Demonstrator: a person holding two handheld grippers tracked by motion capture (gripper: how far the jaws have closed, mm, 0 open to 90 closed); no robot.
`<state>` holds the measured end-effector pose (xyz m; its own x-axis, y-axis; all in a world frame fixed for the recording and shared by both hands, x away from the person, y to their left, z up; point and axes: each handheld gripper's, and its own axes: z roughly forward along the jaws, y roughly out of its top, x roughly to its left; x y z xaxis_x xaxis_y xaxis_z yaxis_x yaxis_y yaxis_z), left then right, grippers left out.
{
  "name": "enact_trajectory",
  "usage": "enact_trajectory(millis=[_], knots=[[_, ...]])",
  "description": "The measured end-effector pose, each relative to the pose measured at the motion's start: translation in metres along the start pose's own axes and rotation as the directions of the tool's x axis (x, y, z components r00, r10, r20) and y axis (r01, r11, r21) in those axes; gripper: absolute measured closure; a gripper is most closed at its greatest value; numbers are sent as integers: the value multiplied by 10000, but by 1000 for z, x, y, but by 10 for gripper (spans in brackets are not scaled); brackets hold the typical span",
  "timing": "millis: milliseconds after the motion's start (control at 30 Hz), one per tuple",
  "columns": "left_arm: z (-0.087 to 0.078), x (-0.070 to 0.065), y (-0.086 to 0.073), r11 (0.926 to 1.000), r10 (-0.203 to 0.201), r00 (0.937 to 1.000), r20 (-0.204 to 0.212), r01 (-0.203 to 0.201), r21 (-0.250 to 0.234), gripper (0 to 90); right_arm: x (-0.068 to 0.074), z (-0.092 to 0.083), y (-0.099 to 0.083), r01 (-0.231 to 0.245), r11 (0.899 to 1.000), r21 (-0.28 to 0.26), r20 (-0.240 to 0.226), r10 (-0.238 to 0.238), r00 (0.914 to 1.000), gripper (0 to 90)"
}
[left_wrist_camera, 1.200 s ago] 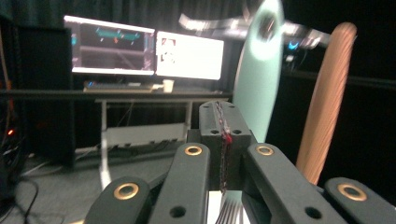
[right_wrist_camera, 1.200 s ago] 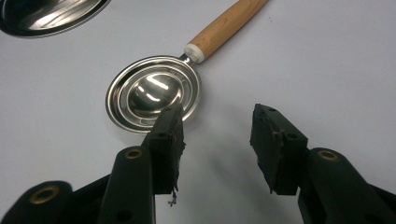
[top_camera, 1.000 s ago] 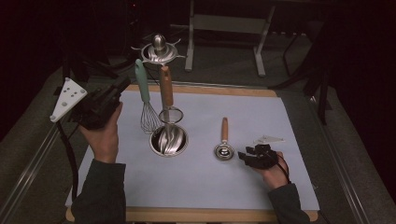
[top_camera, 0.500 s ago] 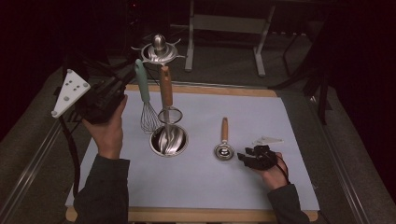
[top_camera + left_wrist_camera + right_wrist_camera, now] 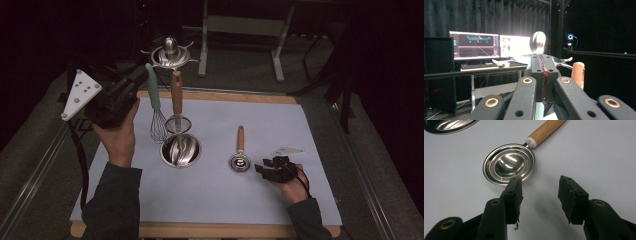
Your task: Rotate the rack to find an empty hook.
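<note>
Whisk hangs from the rack with the left claw at its green handle.
On the tabletop, the rack also carries a wood-handled strainer over its round steel base. In the left gripper view the left claw has its jaws pressed together, and whether they pinch the whisk handle cannot be told. The right claw rests low on the white mat with jaws spread apart and empty, just beside the bowl of a wood-handled spoon lying flat.
</note>
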<state>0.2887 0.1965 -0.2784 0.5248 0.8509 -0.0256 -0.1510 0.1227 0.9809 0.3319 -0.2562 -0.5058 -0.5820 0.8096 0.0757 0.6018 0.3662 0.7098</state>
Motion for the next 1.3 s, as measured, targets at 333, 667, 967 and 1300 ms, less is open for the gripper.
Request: enact_trajectory(millis=[333,667,967,1300], knots=[[0,3,3,9999,83,9999,-69,-83,62,900,1,1,0,5,10000,40,-18,-5,10000,539],[-1,0,3,9999,159,9998,87,-160,58,900,1,1,-1,-4,10000,29,-21,4,10000,539],[3,1,4,9997,190,9998,-8,-190,181,900,0,0,-1,-26,10000,16,-1,26,10000,539],[7,10,4,9997,30,9995,-308,-23,231,900,1,1,-2,-1,10000,36,-37,1,10000,539]])
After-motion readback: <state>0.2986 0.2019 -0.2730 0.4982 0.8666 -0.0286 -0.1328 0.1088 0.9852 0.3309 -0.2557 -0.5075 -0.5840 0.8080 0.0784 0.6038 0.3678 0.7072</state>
